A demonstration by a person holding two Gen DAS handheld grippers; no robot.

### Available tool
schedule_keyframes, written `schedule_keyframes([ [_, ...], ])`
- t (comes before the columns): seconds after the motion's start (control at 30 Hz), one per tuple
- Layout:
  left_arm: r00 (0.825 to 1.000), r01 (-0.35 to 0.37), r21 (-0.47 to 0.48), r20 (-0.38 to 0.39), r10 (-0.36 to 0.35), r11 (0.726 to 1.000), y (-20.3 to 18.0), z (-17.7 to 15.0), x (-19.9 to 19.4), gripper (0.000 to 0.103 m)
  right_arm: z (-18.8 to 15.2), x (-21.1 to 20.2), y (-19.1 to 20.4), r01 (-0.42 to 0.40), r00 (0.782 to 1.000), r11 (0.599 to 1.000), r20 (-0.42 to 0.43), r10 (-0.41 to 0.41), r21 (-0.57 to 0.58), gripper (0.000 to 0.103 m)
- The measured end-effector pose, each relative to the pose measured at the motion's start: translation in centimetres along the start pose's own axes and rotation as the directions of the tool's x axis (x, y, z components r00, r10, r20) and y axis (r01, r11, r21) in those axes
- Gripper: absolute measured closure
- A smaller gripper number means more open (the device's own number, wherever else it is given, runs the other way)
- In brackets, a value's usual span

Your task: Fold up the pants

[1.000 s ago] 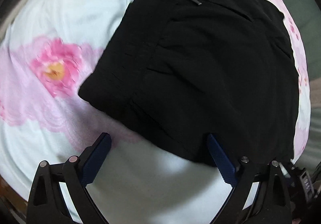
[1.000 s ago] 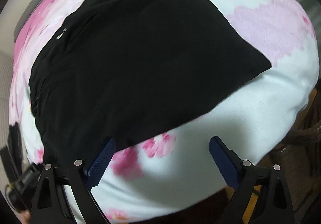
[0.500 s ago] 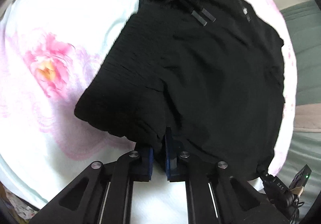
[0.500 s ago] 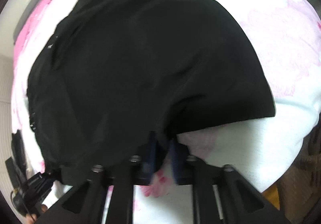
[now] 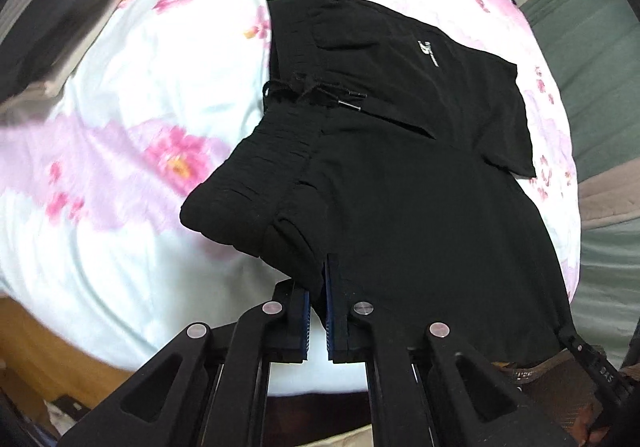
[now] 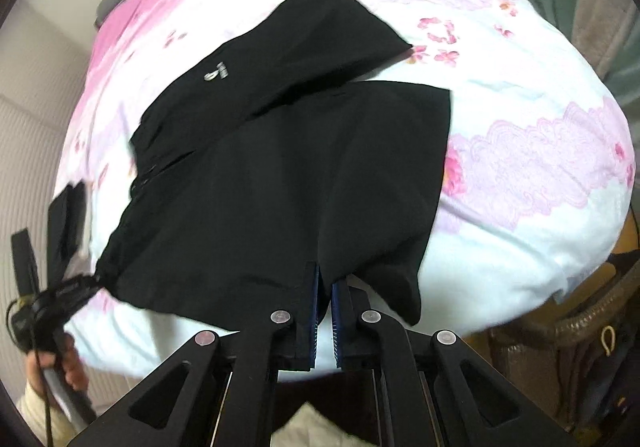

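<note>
A: Left gripper [image 5: 320, 283]?
B: Clamped on the near edge of the black shorts [image 5: 400, 175], at the waistband corner. Cloth pinched between both blue pads, lifted clear of the bedspread [image 5: 120, 127].
A: Right gripper [image 6: 325, 279]?
B: Same. Pressed together on the hem end of the near leg, fabric hanging from the pads, loose corner drooping at 4 o'clock.
A: Where are the shorts overall?
B: On the pink floral bedspread, far half flat, near half raised by the 2 grippers. Drawstring [image 5: 320, 95] at 12 o'clock in left view, white logo [image 5: 429, 51] at 1 o'clock.
A: Anything else?
B: Hand [image 6: 60, 363] on the left gripper's handle at 8 o'clock in right view. Brown bag [image 6: 560, 347] off the bed at 4 o'clock.
</note>
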State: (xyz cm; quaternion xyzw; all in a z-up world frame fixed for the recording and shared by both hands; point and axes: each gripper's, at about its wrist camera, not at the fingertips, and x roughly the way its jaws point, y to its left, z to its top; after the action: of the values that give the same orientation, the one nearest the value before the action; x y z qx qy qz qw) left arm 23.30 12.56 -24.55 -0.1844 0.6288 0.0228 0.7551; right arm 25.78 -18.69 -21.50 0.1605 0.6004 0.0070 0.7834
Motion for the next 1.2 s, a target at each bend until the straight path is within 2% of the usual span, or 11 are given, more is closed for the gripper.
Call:
schedule_keyframes([
  [0.13, 0.999, -0.017, -0.052, -0.037, 0.015, 0.998, -1.3, -0.1, -0.2, 0.095, 1.1, -0.9, 0.4, -0.011, 0.999, 1.000, -0.049, 0.010, -0.005, 0.097],
  [0.2, 1.000, -0.013, -0.071, -0.024, 0.011, 0.997, -2.0, 0.3, -0.9, 0.095, 2.6, -1.4, 0.7, -0.025, 0.998, 1.000, -0.053, 0.024, -0.012, 0.097],
  [0.43, 0.996, 0.014, -0.137, 0.090, -0.001, 0.991, -3.7, 4.0, -4.2, 0.096, 6.6, -6.9, 0.7, -0.069, 0.994, 0.994, 0.075, 0.076, -0.086, 0.097],
  [0.6, 0.986, 0.025, -0.196, 0.165, 0.008, 0.980, -4.2, 9.4, -4.9, 0.096, 12.9, -7.1, 2.7, -0.084, 0.978, 0.986, 0.179, 0.109, -0.142, 0.097],
  [0.73, 0.984, 0.031, -0.250, 0.179, 0.015, 0.968, -4.3, 13.8, -4.0, 0.096, 19.5, -5.9, 4.8, -0.035, 0.959, 0.981, 0.270, 0.086, -0.189, 0.097],
  [0.9, 0.984, -0.009, -0.253, 0.171, 0.053, 0.968, -5.2, 18.0, -1.1, 0.096, 25.2, -1.8, 7.0, -0.069, 0.971, 0.974, 0.211, 0.115, -0.215, 0.096],
  [0.93, 0.986, -0.020, -0.257, 0.158, 0.062, 0.966, -5.2, 18.5, -0.4, 0.096, 25.6, -1.1, 7.1, -0.073, 0.973, 0.973, 0.199, 0.118, -0.220, 0.094],
  [0.97, 0.987, -0.026, -0.261, 0.147, 0.067, 0.965, -5.1, 18.4, -0.1, 0.096, 25.7, -0.3, 7.2, -0.065, 0.977, 0.971, 0.184, 0.109, -0.230, 0.083],
  [1.0, 0.989, -0.034, -0.267, 0.129, 0.071, 0.963, -5.0, 18.9, 0.8, 0.096, 25.6, 0.7, 7.2, -0.042, 0.983, 0.971, 0.164, 0.082, -0.236, 0.063],
  [1.07, 0.990, -0.052, -0.262, 0.109, 0.084, 0.964, -5.1, 20.0, 2.2, 0.096, 24.7, 2.2, 7.2, -0.009, 0.992, 0.970, 0.119, 0.039, -0.241, 0.049],
  [1.2, 0.992, -0.074, -0.243, 0.082, 0.097, 0.967, -5.4, 21.1, 3.9, 0.096, 21.4, 4.7, 6.8, 0.001, 0.999, 0.964, 0.038, 0.009, -0.266, 0.045],
])
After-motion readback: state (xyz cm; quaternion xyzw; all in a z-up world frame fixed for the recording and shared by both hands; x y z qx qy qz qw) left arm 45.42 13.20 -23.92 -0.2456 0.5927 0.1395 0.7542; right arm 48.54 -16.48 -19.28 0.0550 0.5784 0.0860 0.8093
